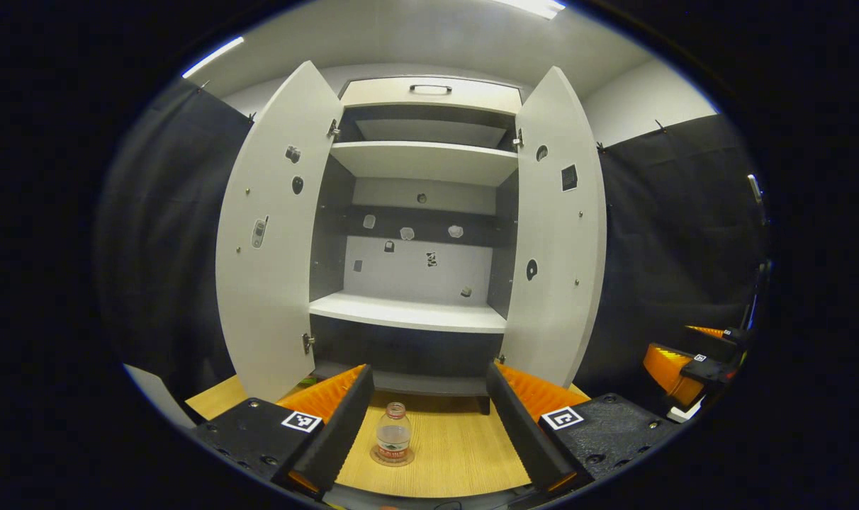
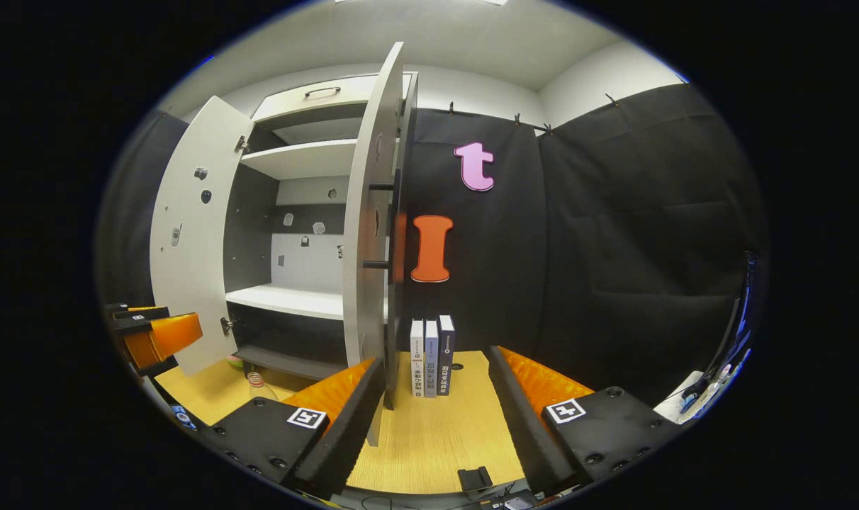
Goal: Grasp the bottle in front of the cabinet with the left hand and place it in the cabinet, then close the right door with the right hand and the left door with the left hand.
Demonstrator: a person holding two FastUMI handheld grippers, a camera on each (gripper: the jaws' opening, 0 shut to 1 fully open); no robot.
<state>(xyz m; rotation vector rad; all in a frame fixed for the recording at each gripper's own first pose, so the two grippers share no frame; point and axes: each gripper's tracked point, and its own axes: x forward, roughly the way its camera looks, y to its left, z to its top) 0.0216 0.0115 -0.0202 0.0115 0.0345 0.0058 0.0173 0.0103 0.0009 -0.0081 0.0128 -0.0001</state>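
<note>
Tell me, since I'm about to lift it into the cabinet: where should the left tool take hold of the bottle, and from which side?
Probably around the mid-body, coming in level from the front. The bottle stands upright on the wooden floor, apart from the cabinet, directly between the open fingers of the left tool. Its round body narrows toward the cap, so the wider label band likely gives the surer hold.

White cabinet (image 1: 273, 234) (dark interior), clear bottle (image 1: 393, 438).

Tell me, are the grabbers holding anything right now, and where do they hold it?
Nothing is held. The left gripper is open, with the bottle standing untouched on the floor between its fingers. The right gripper is open too, near the right door.
</note>
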